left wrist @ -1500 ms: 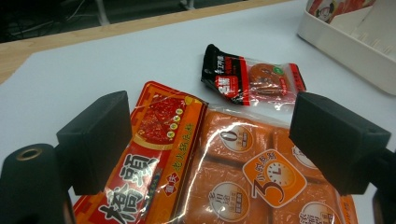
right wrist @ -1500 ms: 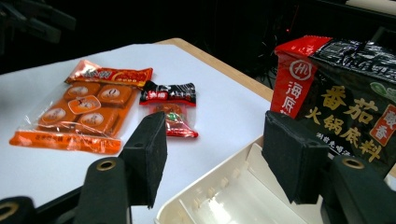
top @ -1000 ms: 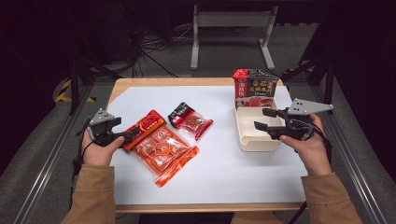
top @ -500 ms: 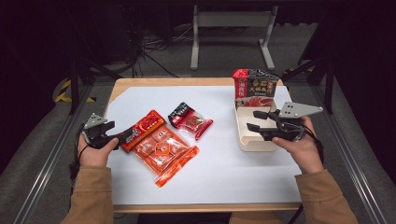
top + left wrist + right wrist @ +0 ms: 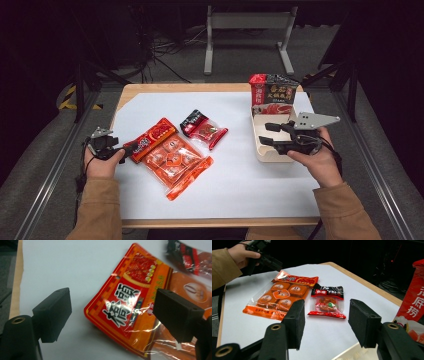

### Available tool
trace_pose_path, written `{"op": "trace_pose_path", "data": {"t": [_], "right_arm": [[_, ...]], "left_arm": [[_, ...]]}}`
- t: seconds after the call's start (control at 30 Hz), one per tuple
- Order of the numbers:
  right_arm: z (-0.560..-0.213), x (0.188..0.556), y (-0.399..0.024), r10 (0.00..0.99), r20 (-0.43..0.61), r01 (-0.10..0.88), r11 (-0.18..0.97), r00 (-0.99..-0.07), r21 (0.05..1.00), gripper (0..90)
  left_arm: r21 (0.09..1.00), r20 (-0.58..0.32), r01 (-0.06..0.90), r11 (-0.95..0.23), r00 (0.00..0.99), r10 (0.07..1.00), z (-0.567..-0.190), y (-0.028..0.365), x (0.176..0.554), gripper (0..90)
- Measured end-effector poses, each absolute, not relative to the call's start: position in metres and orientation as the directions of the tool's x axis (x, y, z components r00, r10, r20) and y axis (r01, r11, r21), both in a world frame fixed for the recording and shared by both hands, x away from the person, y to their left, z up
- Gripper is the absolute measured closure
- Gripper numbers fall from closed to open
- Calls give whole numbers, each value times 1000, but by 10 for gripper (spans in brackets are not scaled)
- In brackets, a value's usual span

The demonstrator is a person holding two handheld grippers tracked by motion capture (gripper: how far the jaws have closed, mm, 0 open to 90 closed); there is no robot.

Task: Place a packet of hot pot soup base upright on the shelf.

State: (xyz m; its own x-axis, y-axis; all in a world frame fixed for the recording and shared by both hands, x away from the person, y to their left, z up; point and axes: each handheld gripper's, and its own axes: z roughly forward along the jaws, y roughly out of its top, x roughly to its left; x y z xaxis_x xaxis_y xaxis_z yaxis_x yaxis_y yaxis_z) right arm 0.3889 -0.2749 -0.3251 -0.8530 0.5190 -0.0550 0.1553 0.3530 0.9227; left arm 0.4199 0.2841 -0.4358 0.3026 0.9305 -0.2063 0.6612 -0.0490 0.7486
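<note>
Three flat packets lie on the white table [image 5: 240, 180]: a red packet [image 5: 150, 139] with big characters, an orange packet [image 5: 175, 162] of wrapped squares, and a small dark packet [image 5: 202, 129] of red sweets. One pale box [image 5: 265, 150] stands at the right, with one tall red and black bag [image 5: 272, 95] at its far end. Two grippers are held, one in each hand.

From the high view, the left gripper [image 5: 127, 148] is low at the left edge of the table, its tips at the near left end of the red packet, which partly overlaps the orange packet. The left gripper view shows more: its jaws are apart and released, with the corner of the red packet [image 5: 125, 312] between them, and the pads seem not to press it, though the right pad hides part of the edge. The right gripper [image 5: 267, 134] hovers over the pale box. The right gripper view looks across the table to the dark packet [image 5: 327, 302] and the left hand [image 5: 242, 252] far off; its jaws are apart with nothing between them.

Compared with one second ago, the left hand is lower and nearer to the table edge. The right gripper's jaws have just been closing a little. The packets did not move.
</note>
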Motion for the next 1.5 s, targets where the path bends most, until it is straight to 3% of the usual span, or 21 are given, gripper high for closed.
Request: {"op": "trace_pose_path", "data": {"t": [0.3, 0.67, 1.0, 1.27, 1.5], "right_arm": [[-327, 389, -272, 514, -55, 157, 360, -856, 920, 466], [-329, 390, -273, 518, -56, 165, 370, -853, 914, 462], [-331, 390, -272, 517, -65, 163, 384, -853, 909, 462], [-332, 391, -271, 514, -65, 164, 388, -855, 907, 462], [-334, 391, -269, 509, -62, 167, 393, -859, 904, 462]], "left_arm": [[701, -231, 712, -44, 284, 931, -449, 287, 424, 170], [692, -283, 720, -51, 336, 898, -453, 283, 426, 227], [724, -319, 686, -71, 425, 847, -450, 273, 426, 377], [746, -299, 659, -91, 454, 839, -452, 265, 426, 474], [729, -313, 675, -115, 478, 821, -458, 256, 428, 699]]}}
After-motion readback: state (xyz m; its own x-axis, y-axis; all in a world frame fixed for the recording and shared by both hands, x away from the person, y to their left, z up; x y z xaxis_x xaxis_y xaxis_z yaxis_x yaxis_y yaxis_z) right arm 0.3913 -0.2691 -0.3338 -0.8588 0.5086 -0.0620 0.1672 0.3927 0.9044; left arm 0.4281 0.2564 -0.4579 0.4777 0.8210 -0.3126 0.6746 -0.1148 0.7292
